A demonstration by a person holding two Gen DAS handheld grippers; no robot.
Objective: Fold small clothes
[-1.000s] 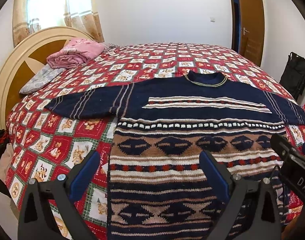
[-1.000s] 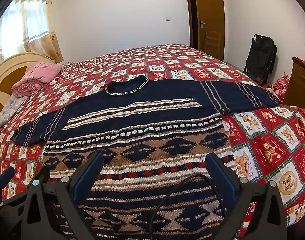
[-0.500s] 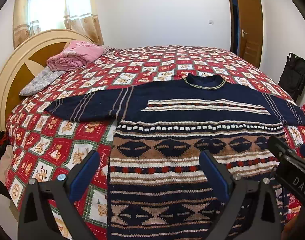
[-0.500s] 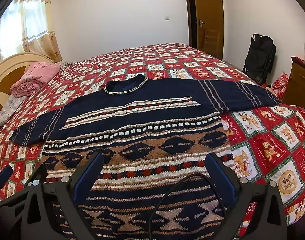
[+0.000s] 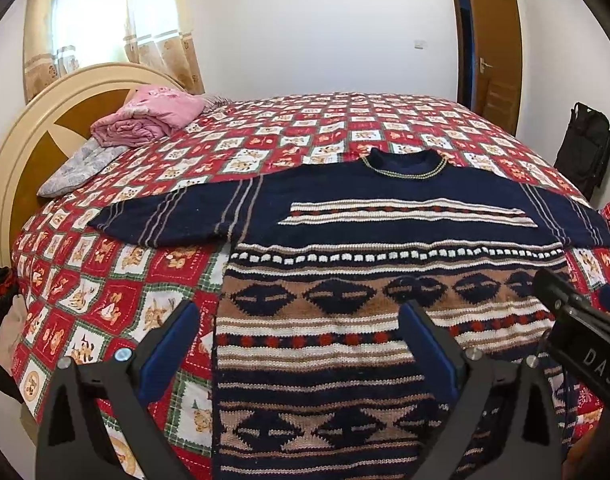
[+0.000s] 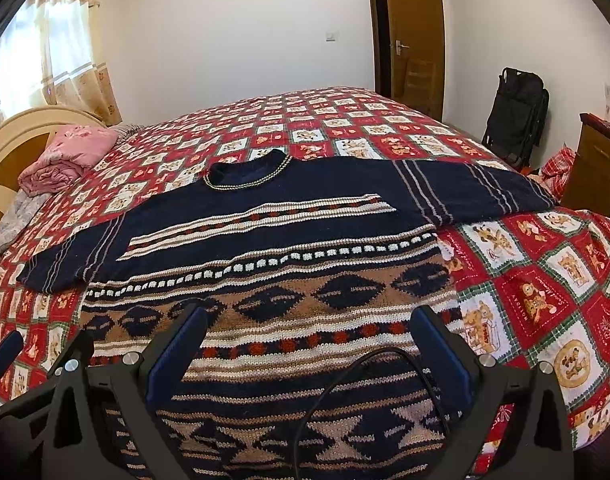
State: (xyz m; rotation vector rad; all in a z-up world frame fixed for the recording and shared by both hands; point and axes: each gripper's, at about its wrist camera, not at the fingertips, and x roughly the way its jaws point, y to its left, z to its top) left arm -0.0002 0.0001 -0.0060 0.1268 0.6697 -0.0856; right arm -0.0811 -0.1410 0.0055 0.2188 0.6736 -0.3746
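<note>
A navy knitted sweater [image 5: 385,240] with brown, white and red patterned bands lies flat on the bed, face up, both sleeves spread out, collar at the far side; it also shows in the right wrist view [image 6: 285,272]. My left gripper [image 5: 301,320] is open and empty, above the sweater's lower left edge. My right gripper [image 6: 309,324] is open and empty, above the sweater's lower body. The right gripper's body shows in the left wrist view [image 5: 577,332].
The bed has a red checked quilt [image 5: 345,120] and a cream headboard [image 5: 37,120]. A folded pink blanket [image 5: 149,118] and a grey pillow [image 5: 77,160] lie near the headboard. A black bag [image 6: 517,116], a wooden cabinet [image 6: 597,160] and an open door [image 6: 413,32] are to the right.
Both grippers have drawn slightly back and tilted; the sweater sits a little lower and farther in both views. The sweater itself has not moved.
</note>
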